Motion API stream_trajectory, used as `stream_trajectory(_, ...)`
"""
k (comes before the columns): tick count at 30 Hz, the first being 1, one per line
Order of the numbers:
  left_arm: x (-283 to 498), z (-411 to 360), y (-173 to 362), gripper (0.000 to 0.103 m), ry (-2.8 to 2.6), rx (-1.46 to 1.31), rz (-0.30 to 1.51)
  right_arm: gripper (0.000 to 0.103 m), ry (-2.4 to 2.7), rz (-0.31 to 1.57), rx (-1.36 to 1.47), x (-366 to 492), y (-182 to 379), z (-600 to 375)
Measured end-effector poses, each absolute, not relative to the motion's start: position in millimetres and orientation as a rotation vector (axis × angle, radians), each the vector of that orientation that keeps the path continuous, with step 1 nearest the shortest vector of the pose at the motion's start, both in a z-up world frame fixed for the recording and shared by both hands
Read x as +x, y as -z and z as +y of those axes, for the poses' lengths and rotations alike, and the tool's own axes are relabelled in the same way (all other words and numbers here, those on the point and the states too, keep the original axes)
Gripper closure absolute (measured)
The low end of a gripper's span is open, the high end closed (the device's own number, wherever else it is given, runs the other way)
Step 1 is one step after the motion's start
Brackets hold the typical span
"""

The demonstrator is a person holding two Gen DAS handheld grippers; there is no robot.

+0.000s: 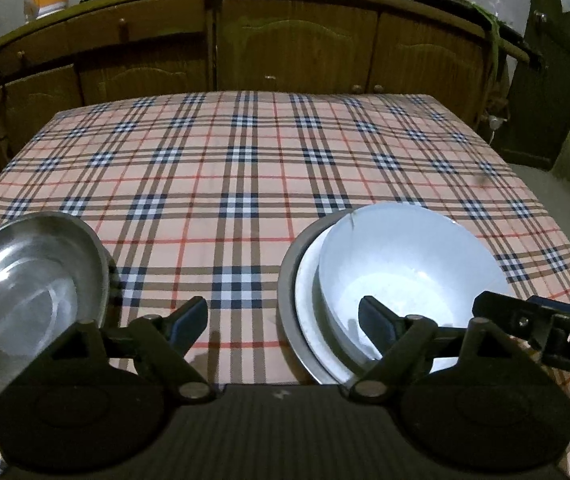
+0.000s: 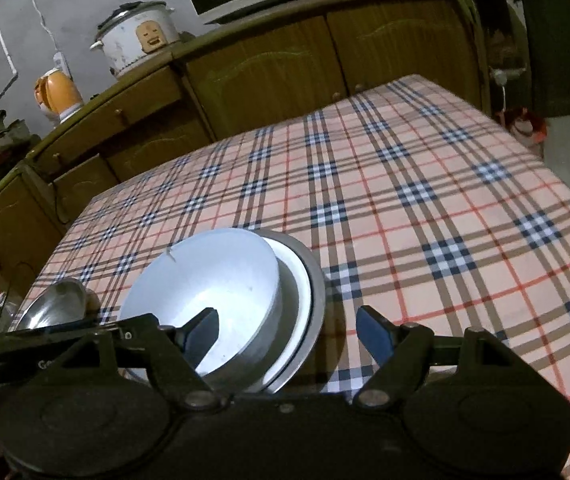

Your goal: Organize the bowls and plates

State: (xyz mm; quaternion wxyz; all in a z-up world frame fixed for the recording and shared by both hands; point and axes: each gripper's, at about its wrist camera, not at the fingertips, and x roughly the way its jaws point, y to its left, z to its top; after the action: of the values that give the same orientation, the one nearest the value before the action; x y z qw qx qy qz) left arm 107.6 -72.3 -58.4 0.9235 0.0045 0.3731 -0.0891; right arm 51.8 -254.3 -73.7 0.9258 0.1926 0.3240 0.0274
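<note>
Plaid cloth in pink, navy and red covers the bench (image 1: pixel 245 168), which fills most of both of my views, with brown cabinets (image 1: pixel 297 52) behind it. On the near part of the bench sits a stack of 3 pieces: a wide steel plate (image 1: pixel 290 280) at the bottom, a white plate (image 1: pixel 308 292) on it, and a white bowl (image 1: pixel 405 256) nested on top, set toward the stack's right side in my left view. Well to the left of the stack lies a separate steel dish (image 1: pixel 33 280), near the bench's left edge, shiny and shallow.

My left hand-held gripper (image 1: pixel 283 322) hangs above the gap between the dish and the stack, its jaws spread wide with only cloth between them; its right finger overlaps the bowl's inside in the picture, though I cannot tell whether it touches. My right hand-held gripper (image 2: pixel 287 334) is spread wide too, its left finger over the bowl (image 2: pixel 205 280) and its right finger over bare cloth, so the near right rims lie between them. It pinches nothing.

I judge the bowl stiff, smooth and likely breakable, so it could slip from the pads; I would take it by the rim, 1 pad inside and 1 outside. The steel pieces look light, rigid and slippery, best gripped at their thin rims.
</note>
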Motion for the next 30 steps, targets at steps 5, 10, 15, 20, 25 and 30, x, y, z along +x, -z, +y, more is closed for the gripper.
stream_trajectory(5,115,-75,65,0.018,0.182,0.014,0.784,0.013,-0.062,0.697,0.418,61,81,-255)
stream_trajectory(10,125,-76,71,0.018,0.187,0.022,0.797,0.013,-0.064,0.723,0.448,71,90,-256)
stream_trajectory(15,135,-77,77,0.013,0.217,0.016,0.800,0.013,-0.064,0.758,0.475,82,98,-258)
stream_trajectory(20,143,-81,81,0.010,0.278,0.007,0.797,0.015,-0.103,0.778,0.511,93,108,-258)
stream_trajectory(25,148,-79,87,0.022,0.358,-0.053,0.791,0.044,-0.173,0.782,0.562,97,112,-257)
stream_trajectory(30,144,-84,85,0.039,0.382,-0.071,0.769,0.047,-0.157,0.774,0.557,95,111,-255)
